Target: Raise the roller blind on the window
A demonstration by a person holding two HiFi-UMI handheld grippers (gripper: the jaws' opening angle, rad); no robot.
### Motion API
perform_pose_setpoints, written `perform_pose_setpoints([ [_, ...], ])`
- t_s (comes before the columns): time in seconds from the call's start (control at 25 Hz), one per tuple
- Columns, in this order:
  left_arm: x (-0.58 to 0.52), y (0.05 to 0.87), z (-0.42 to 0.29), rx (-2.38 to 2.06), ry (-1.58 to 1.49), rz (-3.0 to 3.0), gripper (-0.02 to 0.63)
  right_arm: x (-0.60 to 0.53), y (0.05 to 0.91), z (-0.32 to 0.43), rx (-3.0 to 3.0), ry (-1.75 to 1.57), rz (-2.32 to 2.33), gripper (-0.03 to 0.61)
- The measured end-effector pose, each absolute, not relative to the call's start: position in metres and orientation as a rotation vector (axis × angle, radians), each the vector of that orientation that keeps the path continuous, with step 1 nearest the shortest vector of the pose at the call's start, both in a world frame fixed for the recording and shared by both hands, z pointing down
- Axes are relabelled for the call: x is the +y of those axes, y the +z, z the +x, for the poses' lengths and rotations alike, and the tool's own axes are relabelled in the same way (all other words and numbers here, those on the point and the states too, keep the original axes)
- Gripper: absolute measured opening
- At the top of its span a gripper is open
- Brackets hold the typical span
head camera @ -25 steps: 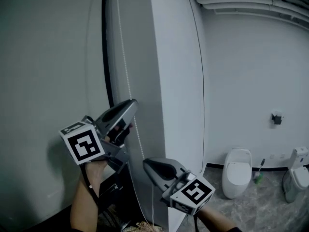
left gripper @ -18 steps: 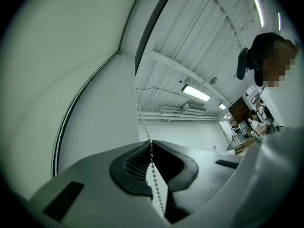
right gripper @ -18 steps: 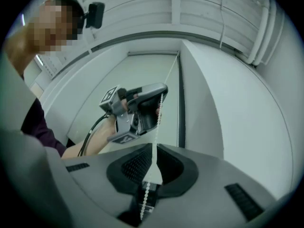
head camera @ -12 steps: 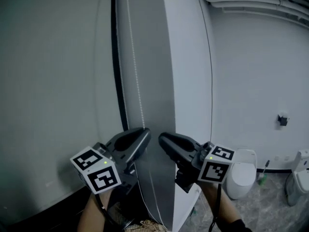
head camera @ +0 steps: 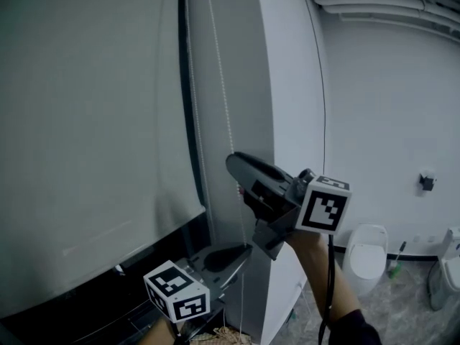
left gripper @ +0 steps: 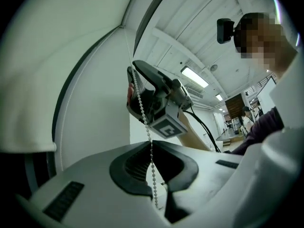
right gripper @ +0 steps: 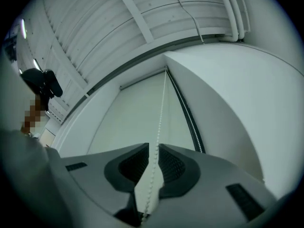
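The grey roller blind (head camera: 93, 121) covers the window at the left, with its bottom bar (head camera: 108, 254) above a dark gap. A white bead chain (head camera: 224, 121) hangs beside it along the window reveal. Low down, my left gripper (head camera: 248, 249) is shut on the chain (left gripper: 142, 113). Its jaws (left gripper: 151, 144) have just been closing, and the tips meet on the beads. Higher up, my right gripper (head camera: 237, 172) is open. The chain (right gripper: 161, 108) runs up through the narrow gap between its jaws (right gripper: 153, 148) without being pinched. The blind (right gripper: 133, 122) rises ahead of it.
A white wall (head camera: 295, 85) juts out right of the window. Beyond it stand a toilet (head camera: 366, 254), a toilet brush (head camera: 394, 261) and another fixture (head camera: 449, 264) on a stone floor. Pipes (head camera: 388, 6) run along the ceiling.
My left gripper has dropped well down along the chain. The right gripper has climbed and now sits above the left. The blind's bottom edge stands higher in the picture.
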State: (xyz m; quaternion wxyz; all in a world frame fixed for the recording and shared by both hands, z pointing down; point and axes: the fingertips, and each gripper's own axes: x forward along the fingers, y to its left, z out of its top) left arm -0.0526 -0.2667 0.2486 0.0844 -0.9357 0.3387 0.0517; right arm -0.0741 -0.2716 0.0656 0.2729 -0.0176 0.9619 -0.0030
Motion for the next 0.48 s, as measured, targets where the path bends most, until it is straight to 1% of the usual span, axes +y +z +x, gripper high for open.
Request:
perform_pose_setpoints([
  [0.04, -0.263, 0.251, -0.050, 1.009, 0.159, -2.801, 0.019, -0.269, 0.063, -0.073, 2.590, 0.017, -0.075, 0.063],
  [0.08, -0.261, 0.251, -0.051, 1.016, 0.172, -2.803, 0.018, -0.268, 0.061, -0.072, 2.589, 0.041, -0.110, 0.032],
  [0.12, -0.260, 0.250, -0.054, 1.028, 0.180, -2.794, 0.019, -0.269, 0.061, -0.070, 2.582, 0.054, -0.143, 0.022],
  [0.24, -0.261, 0.242, -0.068, 1.066, 0.155, -2.731, 0.020, -0.271, 0.059, -0.066, 2.557, 0.112, -0.225, 0.017],
  [0.48, -0.250, 0.151, -0.091, 1.059, 0.341, -2.661, 0.021, -0.264, 0.056, -0.069, 2.607, 0.214, -0.301, 0.017],
])
